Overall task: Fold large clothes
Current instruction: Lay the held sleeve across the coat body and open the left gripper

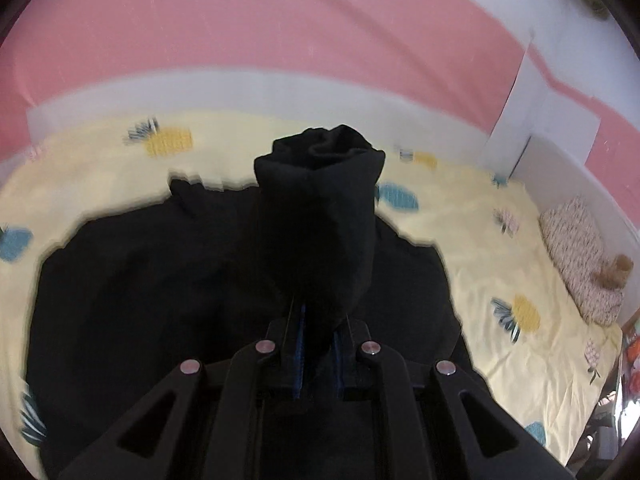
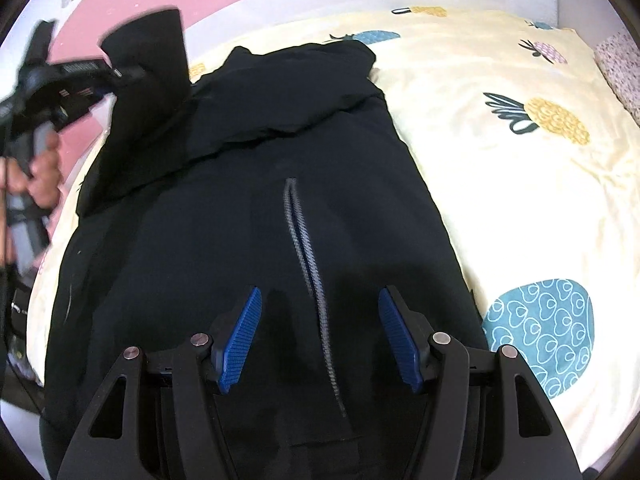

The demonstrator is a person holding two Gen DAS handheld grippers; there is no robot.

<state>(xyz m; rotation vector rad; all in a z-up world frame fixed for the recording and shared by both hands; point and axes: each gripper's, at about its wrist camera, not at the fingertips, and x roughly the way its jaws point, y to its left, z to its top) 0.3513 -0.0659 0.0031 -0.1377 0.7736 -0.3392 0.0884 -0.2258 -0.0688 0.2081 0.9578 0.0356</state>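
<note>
Jacket point(image 2: 248, 208), black with a grey zipper point(image 2: 308, 264) running down its front, is lying spread across the pale yellow bedsheet point(image 2: 500, 160) toward the bed's left edge. Left gripper point(image 1: 318, 320) is pinching a sleeve cuff point(image 1: 320, 200) and holding it raised above the garment. Right gripper point(image 2: 320, 336) is hovering over the jacket's lower part, its blue pads point(image 2: 240, 340) spread wide apart.

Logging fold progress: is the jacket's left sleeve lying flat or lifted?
Lifted: the left gripper holds the black sleeve raised above the jacket.
</note>
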